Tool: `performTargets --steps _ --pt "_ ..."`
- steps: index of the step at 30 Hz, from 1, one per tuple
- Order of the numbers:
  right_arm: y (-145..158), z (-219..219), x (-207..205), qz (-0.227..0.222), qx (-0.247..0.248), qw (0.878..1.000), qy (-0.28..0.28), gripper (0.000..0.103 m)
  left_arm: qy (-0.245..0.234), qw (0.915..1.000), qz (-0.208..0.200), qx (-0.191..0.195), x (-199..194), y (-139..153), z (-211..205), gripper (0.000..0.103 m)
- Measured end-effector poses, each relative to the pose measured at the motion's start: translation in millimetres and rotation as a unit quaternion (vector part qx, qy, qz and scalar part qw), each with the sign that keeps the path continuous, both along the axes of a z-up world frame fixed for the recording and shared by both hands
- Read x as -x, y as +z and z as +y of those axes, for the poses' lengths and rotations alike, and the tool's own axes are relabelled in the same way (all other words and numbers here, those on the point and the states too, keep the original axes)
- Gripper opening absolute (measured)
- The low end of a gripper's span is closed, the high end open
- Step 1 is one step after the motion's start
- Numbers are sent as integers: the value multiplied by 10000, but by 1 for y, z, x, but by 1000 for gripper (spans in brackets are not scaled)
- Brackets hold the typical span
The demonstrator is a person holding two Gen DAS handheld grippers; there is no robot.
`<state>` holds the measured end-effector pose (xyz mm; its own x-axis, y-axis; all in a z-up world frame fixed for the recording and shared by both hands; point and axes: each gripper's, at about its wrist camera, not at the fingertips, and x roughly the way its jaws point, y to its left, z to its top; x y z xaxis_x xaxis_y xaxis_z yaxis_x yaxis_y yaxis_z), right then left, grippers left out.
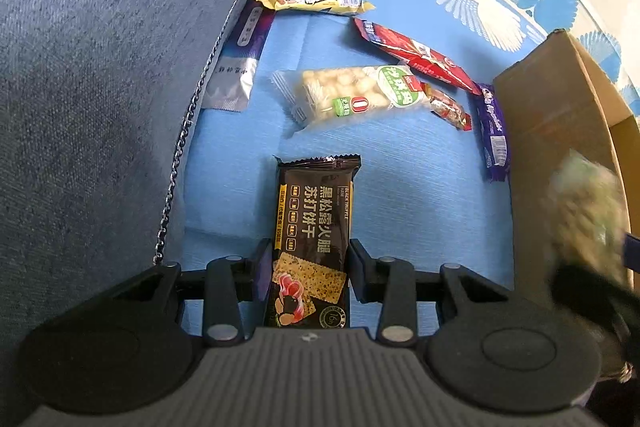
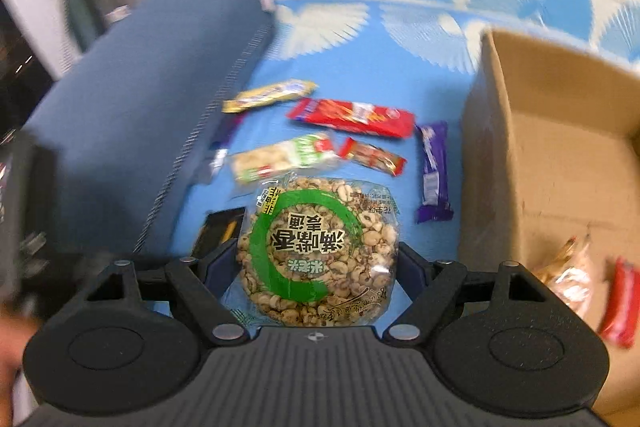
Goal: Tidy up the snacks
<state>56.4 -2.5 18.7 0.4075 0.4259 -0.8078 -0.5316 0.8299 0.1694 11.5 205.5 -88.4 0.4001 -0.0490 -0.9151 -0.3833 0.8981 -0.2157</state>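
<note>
The left gripper (image 1: 310, 263) pinches a black soda-cracker packet (image 1: 312, 239) by its sides, the packet pointing away over the blue patterned cloth (image 1: 400, 163). The right gripper (image 2: 318, 267) has its fingers pressed on both edges of a round puffed-grain cake packet (image 2: 316, 251) with a green ring on its wrapper, held above the cloth just left of the cardboard box (image 2: 552, 155). Inside the box, at the near right, lie a clear snack bag (image 2: 568, 279) and a red packet (image 2: 620, 303). Farther out on the cloth rest a yellow bar (image 1: 316, 1), a long red packet (image 1: 416, 53), a clear nougat packet with a green label (image 1: 352, 93), a small red candy wrapper (image 1: 448, 105) touching its right end, and a purple bar (image 1: 494, 131) just beside the box wall. A silver-purple sachet (image 1: 240, 67) lies at the left, against the grey-blue cushion (image 1: 100, 87).
</note>
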Motion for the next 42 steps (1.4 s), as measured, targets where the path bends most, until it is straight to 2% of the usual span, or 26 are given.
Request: performTargets --steps 4,9,13,15,20,25,42 --pt "6 -10 37 -327 132 9976 602 82 -142 9999 -21 -46 1 -1 -2 43" --pt "-23 -13 77 -519 301 9913 1168 82 -252 9996 8 -150 2 -2 -5 43" --pt "-60 -13 82 -262 342 9929 1107 82 -363 9991 -5 -201 1 -1 -7 43" --pt "-69 -12 82 -259 396 9929 1094 82 -409 9990 3 -190 0 -2 -8 43" --pt "-85 -10 68 132 358 9951 907 82 -491 9986 52 -192 -2 -5 -11 43" --pt "-95 -9 62 342 395 9960 720 82 -654 9973 174 -298 -4 -9 -15 43" --pt "-98 -5 64 183 530 9957 743 85 -805 9958 208 -393 -3 -12 -20 48"
